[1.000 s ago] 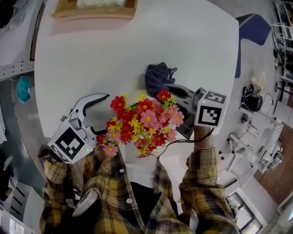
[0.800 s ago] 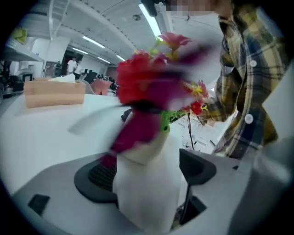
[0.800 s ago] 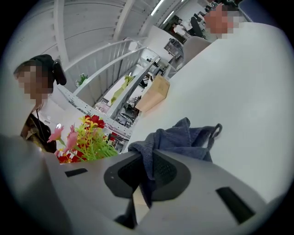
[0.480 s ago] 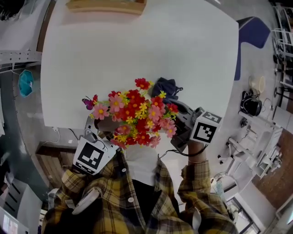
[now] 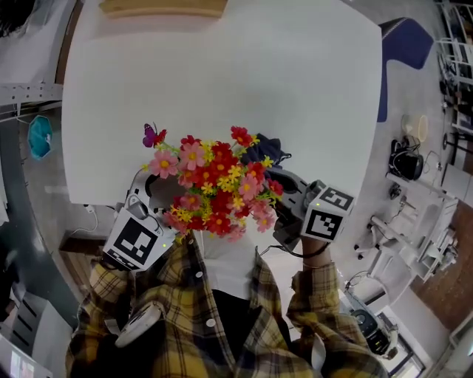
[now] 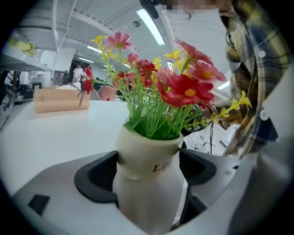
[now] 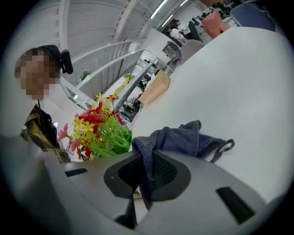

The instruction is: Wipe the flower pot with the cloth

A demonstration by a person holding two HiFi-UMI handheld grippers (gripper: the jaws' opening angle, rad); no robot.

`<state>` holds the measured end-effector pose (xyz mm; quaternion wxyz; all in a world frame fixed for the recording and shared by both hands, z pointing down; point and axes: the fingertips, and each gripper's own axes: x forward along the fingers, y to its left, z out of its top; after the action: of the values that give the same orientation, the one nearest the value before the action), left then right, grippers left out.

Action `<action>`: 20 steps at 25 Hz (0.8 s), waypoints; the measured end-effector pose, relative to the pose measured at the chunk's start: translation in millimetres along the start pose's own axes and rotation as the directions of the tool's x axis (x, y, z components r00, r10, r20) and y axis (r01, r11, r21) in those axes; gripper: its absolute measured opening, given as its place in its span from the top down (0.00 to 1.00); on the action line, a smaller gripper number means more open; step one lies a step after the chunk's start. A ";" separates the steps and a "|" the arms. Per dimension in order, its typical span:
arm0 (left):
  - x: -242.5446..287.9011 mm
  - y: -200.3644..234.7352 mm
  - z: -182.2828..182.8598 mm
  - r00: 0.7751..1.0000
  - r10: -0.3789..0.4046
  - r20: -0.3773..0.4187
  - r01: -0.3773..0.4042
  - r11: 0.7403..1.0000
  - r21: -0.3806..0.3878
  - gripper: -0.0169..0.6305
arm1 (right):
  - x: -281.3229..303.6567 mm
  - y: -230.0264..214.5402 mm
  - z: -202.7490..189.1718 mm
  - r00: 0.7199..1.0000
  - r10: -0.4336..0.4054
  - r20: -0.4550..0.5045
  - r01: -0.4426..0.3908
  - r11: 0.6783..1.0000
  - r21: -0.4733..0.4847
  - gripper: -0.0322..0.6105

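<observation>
Head view: the left gripper (image 5: 157, 196), which a second ago stood with its jaws spread beside the bouquet, has moved in under the red, pink and yellow artificial flowers (image 5: 214, 184). The bunch has shifted toward that gripper's side, and a purple butterfly ornament (image 5: 151, 135) shows on its outer edge. The right gripper (image 5: 279, 183) has followed, keeping the dark blue knitted cloth (image 5: 267, 148) just ahead of its jaws and against the far side of the bunch. The pot itself is hidden under the blooms here.

Left gripper view: the jaws are clamped on either side of the cream ceramic flower pot (image 6: 147, 183), just under its rim. Green stems rise directly above the jaws.

Right gripper view: the jaws are pinched shut on a fold of the cloth, the rest spilling forward onto the round white table (image 7: 239, 82), with the flowers off to the jaws' left.

Judgement: the pot is now secured and the cloth is in hand, so wiping can begin. No cloth-to-pot contact shows yet.

Count: one pot, one bouquet, one butterfly, one cloth, two grippers, one table, and one pale wooden box (image 5: 162, 7) far ahead.
</observation>
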<state>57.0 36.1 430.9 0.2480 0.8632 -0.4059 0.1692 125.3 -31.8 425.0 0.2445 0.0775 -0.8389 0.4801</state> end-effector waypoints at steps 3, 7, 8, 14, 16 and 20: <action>5.1 0.2 -1.1 0.997 -0.060 -0.057 0.064 0.995 0.080 0.33 | -2.5 0.0 0.9 0.998 0.018 -0.063 -0.021 0.999 -0.050 0.93; 9.4 -0.6 6.8 0.990 -0.102 -0.102 0.116 0.983 0.141 0.33 | -8.4 1.2 6.5 0.996 0.035 -0.085 -0.041 0.997 -0.068 0.93; 9.3 0.0 7.7 0.988 -0.109 -0.111 0.126 0.979 0.158 0.33 | -8.5 1.8 6.9 0.995 0.039 -0.088 -0.045 0.997 -0.070 0.93; 17.2 13.9 11.0 0.963 -0.190 -0.190 0.239 0.930 0.278 0.33 | 6.8 -10.1 30.0 0.996 0.042 -0.072 -0.046 0.998 -0.050 0.93; 23.2 14.0 15.4 0.952 -0.220 -0.210 0.277 0.913 0.299 0.33 | 8.3 -13.7 40.6 0.997 0.038 -0.067 -0.042 0.997 -0.060 0.93; 32.7 18.8 19.3 0.924 -0.292 -0.248 0.364 0.871 0.331 0.33 | 20.3 -21.0 59.7 0.996 0.052 -0.078 -0.058 0.996 -0.073 0.93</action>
<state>64.0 -5.3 436.7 0.1434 0.9307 -0.1879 0.2793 95.2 -91.1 426.0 0.2658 0.0269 -0.8482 0.4573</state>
